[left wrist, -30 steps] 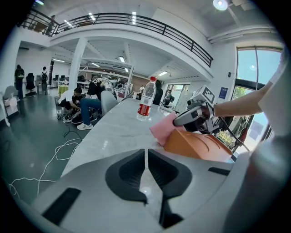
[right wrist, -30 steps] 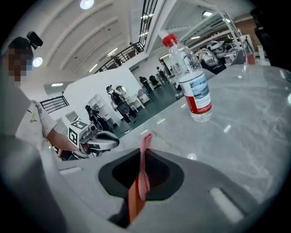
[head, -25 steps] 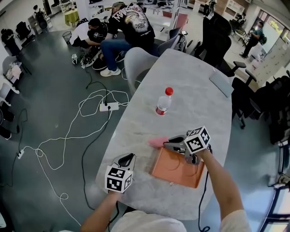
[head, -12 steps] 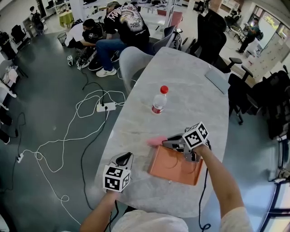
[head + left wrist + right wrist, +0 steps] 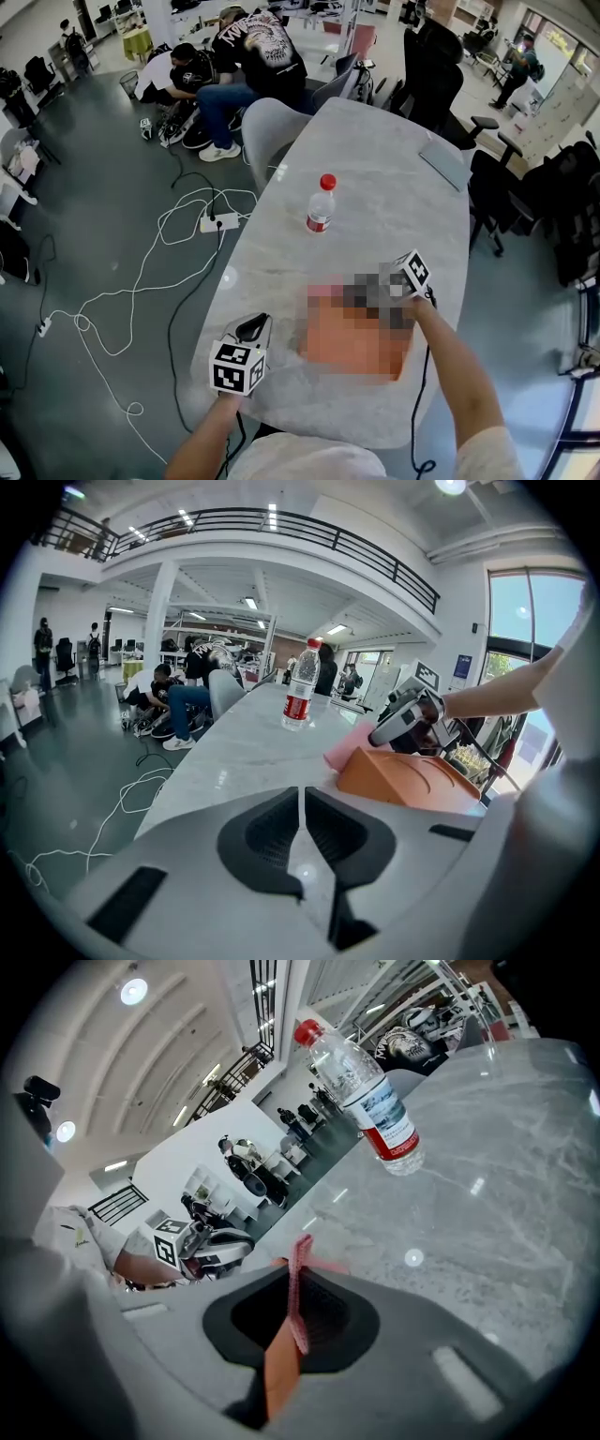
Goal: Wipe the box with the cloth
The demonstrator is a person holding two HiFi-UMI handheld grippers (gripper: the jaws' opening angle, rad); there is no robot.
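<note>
Wiping was judged to be under way and not finished; which faces had been covered could not be told. The pink cloth (image 5: 300,1297) was pinched between the closed jaws of the right claw (image 5: 294,1272) and held at the far rim of the orange box (image 5: 412,780), which lay by the near edge of the worktop (image 5: 375,187). The left claw (image 5: 302,803) was closed on nothing, beside the box and apart from it. In the head view the box was masked by a mosaic patch. Its outer wall was shown in the left gripper view, and the grip on the cloth only in the right gripper view.
</note>
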